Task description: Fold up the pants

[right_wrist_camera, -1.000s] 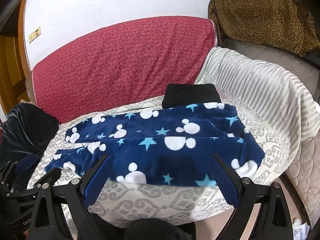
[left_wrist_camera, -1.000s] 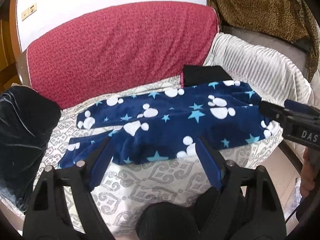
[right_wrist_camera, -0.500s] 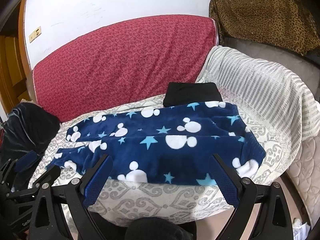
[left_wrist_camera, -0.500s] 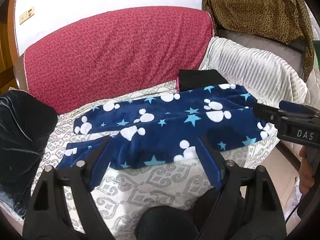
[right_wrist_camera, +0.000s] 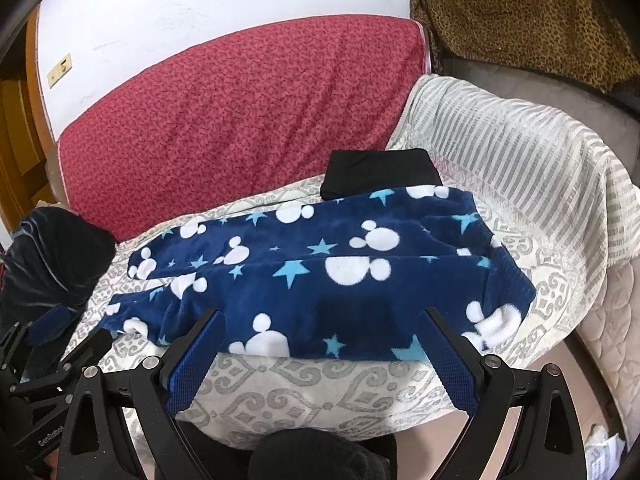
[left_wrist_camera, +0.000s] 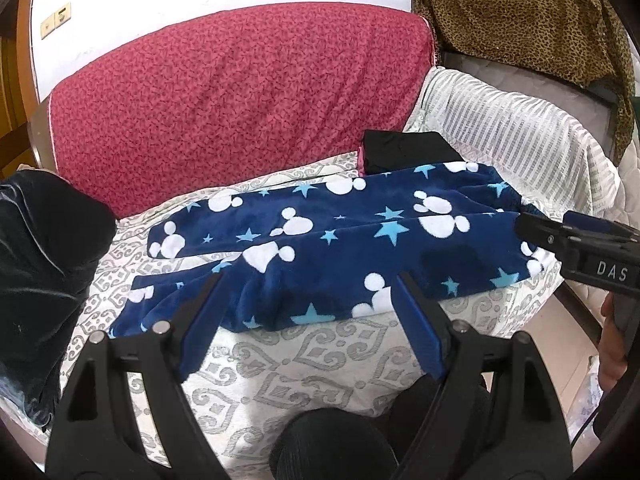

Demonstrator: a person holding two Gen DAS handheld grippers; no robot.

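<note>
Navy fleece pants (left_wrist_camera: 340,256) with white mouse heads and light blue stars lie flat across the patterned bed cover (left_wrist_camera: 320,368). Their legs point left and the waist is at the right. My left gripper (left_wrist_camera: 310,280) hovers open in front of the near edge of the pants, with nothing between its blue pads. In the right wrist view the pants (right_wrist_camera: 320,280) fill the middle. My right gripper (right_wrist_camera: 320,316) hangs open before the near hem, holding nothing. The right gripper's body (left_wrist_camera: 580,248) shows by the waist end, and the left gripper (right_wrist_camera: 52,340) by the leg ends.
A folded black cloth (right_wrist_camera: 380,172) lies just behind the pants, against a red patterned backrest (right_wrist_camera: 240,120). A dark velvet cushion (left_wrist_camera: 44,260) sits at the left. A striped white throw (right_wrist_camera: 520,152) drapes at the right, with leopard fabric (left_wrist_camera: 520,20) behind it. Floor shows beyond the bed's right edge.
Both grippers stay open and nearly still, with only a slight drift of view. The pants have not moved.
</note>
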